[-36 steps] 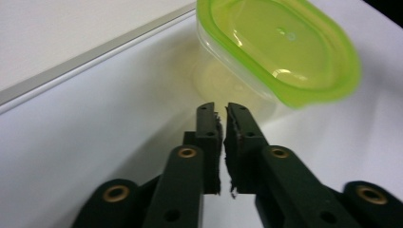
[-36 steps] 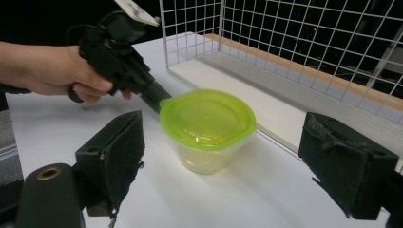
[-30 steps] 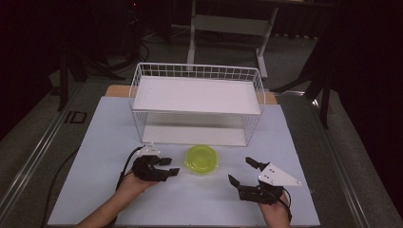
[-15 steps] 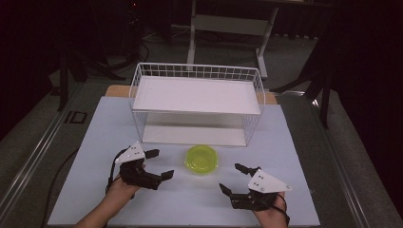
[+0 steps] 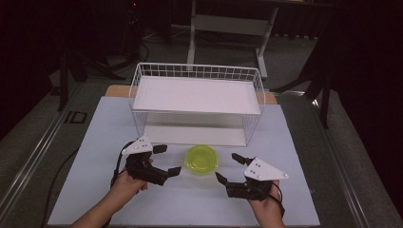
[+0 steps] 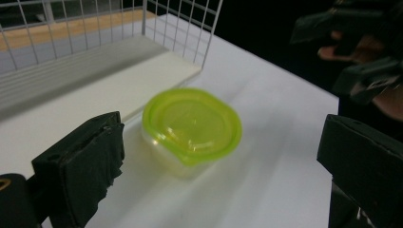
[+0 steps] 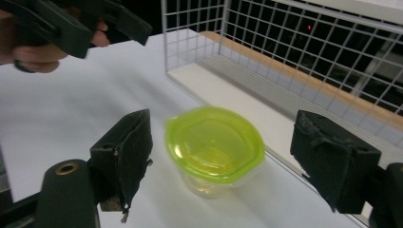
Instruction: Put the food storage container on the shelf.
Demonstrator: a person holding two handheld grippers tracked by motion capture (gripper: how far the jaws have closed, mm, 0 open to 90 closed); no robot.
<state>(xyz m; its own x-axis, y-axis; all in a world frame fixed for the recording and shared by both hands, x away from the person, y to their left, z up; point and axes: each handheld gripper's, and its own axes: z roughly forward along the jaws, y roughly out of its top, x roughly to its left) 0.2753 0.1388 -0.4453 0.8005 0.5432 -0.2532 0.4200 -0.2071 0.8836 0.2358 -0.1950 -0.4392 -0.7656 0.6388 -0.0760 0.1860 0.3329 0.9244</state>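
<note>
Small round clear-plastic container with a translucent lime-green lid [image 5: 201, 159] sits upright on the white tabletop [image 5: 95, 137], just in front of the white wire-mesh two-tier rack [image 5: 197, 102], near the rack's lower shelf edge. Lid is on, slightly wider than the tub, with a raised rim and a shallow dished centre; left gripper view [image 6: 191, 126] shows a small tab or dent on the near edge of the lid, a bit blurred. Tub body is see-through, contents can't be made out. Right gripper view [image 7: 214, 145] has it centred between the jaws but further out, not touched.

Left gripper [image 5: 165, 159]: jaws spread wide, holding nothing, just left of the container, apart from it. Right gripper [image 5: 229, 167]: jaws also spread wide, empty, just right of the container and slightly nearer the person. Both point inward at the container from either side.
</note>
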